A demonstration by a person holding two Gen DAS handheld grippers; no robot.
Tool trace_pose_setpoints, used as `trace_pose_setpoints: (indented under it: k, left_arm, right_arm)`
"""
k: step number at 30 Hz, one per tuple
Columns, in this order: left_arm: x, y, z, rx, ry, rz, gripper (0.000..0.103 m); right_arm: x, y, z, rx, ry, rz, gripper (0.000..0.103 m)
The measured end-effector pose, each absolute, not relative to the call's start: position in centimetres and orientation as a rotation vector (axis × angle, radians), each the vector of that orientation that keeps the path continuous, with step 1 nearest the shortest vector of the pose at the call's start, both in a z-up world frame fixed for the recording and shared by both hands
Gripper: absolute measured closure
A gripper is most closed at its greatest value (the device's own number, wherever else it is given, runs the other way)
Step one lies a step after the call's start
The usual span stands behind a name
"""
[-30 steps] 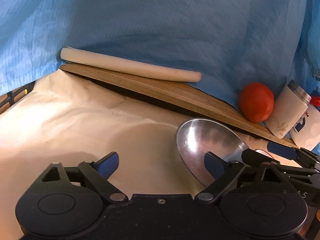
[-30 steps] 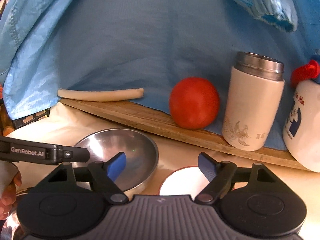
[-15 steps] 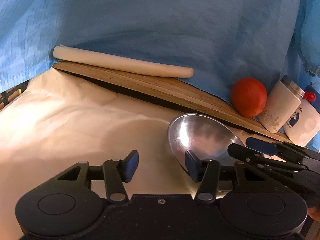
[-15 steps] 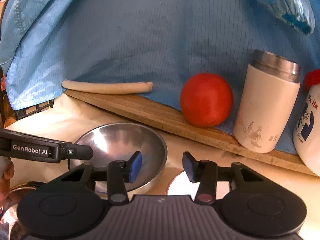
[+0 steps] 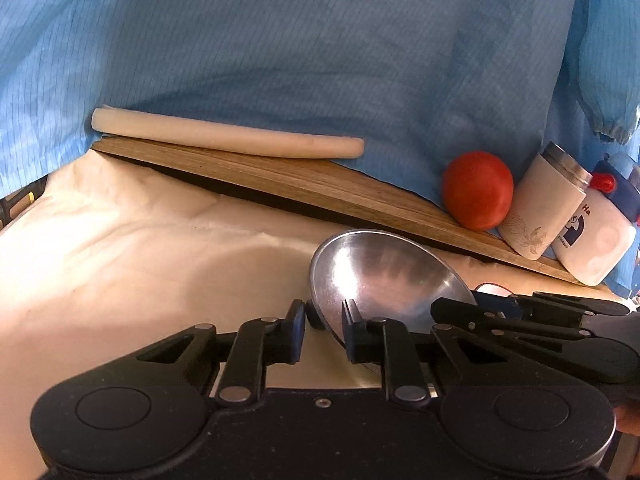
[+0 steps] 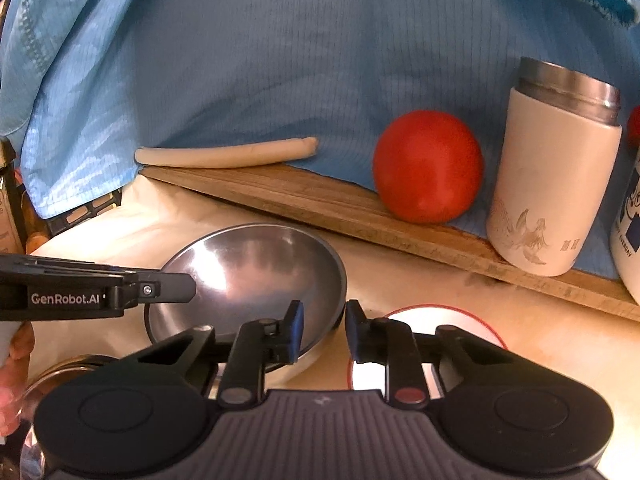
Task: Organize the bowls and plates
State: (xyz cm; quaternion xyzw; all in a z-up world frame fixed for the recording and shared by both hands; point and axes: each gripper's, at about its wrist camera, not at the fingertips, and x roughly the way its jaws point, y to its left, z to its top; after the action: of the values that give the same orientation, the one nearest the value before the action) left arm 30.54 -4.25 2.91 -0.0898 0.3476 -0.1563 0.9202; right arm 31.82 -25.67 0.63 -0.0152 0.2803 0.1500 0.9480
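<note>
Steel bowl [image 6: 248,276]: on the cloth-covered counter [image 5: 120,272], before the board at its back edge. Light, rigid, slippery; take by rim. Left gripper [image 5: 324,320] and right gripper [image 6: 322,320]: jaws closing over opposite rims.

I see warm, strong light from about nine o'clock washing out the cream cloth [image 5: 120,264]. Glare flares inside the steel bowl [image 6: 244,272]. Fisheye bending curves the edges, corners go black; both feeds look sharp.

Blue fabric [image 5: 320,60] hanging as backdrop; cream cloth [image 5: 120,264] covering table w/ warm light falling; wooden board [image 6: 320,204] lying along back.
</note>
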Motion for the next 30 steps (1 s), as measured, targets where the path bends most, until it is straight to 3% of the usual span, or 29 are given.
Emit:
trace_pose_setpoints:
  k: [15,30]
  left_arm:
    - [29.1,-4.4,3.8,-0.222,0.678,-0.267,0.088]
    - [24.2,-6.8,8.0,-0.238,0.588,-0.305,0.087]
  right_arm:
    - [31.1,-26.7,1.4,0.054,0.581,0.286,0.093]
    - [24.9,-30.7,5.0,0.174,0.462,0.257,0.094]
